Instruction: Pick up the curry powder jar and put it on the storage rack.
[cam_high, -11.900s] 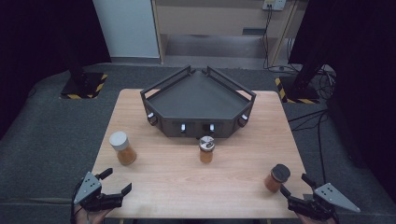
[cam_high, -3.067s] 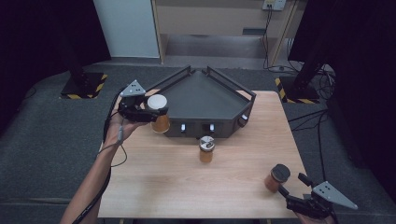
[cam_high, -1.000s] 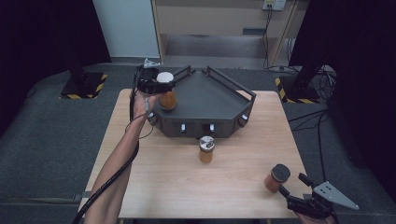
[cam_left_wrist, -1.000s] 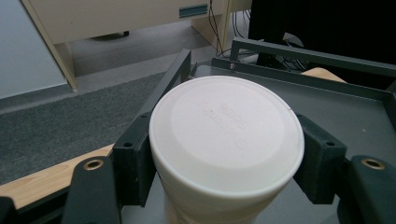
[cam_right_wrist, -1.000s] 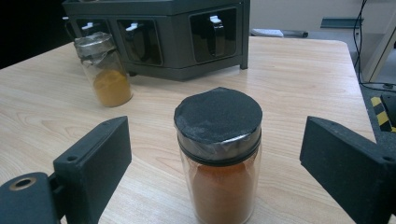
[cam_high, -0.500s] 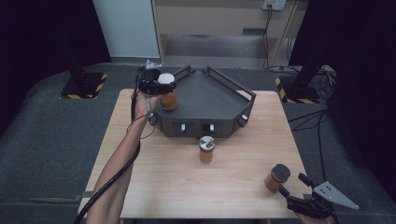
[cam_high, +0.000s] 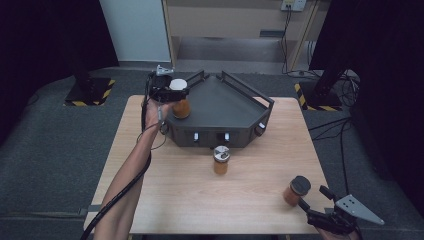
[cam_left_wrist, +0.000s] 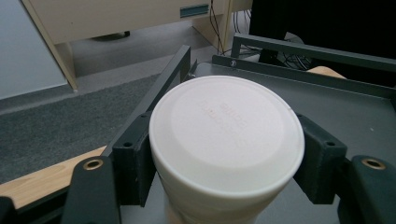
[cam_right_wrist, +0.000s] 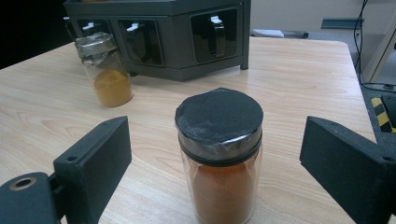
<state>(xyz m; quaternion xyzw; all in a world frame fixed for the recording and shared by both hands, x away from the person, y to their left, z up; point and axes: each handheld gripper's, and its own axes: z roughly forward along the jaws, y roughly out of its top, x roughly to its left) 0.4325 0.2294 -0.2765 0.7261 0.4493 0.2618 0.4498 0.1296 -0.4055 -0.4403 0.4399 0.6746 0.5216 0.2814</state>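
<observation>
The white-lidded jar (cam_high: 179, 100) is sitting clamped between the left gripper (cam_high: 167, 90)'s fingers (cam_left_wrist: 133, 165), over the near-left part of the dark tray (cam_high: 225, 100) — whether its base is touching the tray floor cannot be told. The left gripper view is showing what the high view cannot: both pads are pressing flat on the cap's sides, the lid (cam_left_wrist: 226, 126) is carrying faint embossed lettering, and the tray's rail is running just beyond the far fingertip. The high view alone is giving the orange powder under the cap.

The black-lidded jar (cam_right_wrist: 219, 158) is standing upright on the table (cam_high: 165, 200) between the right gripper (cam_high: 312, 210)'s fingers (cam_right_wrist: 95, 161), which are standing wide apart and touching nothing. Beyond those fingertips, the metal-lidded jar (cam_right_wrist: 105, 70) is standing just before the tray's front — the right gripper view is showing the yellow powder inside it.

Compared with a half second ago, the white-lidded jar is hanging in the same place over the tray, and the right gripper is staying put too. Twelve seconds ago this jar was standing on the table's left side.
</observation>
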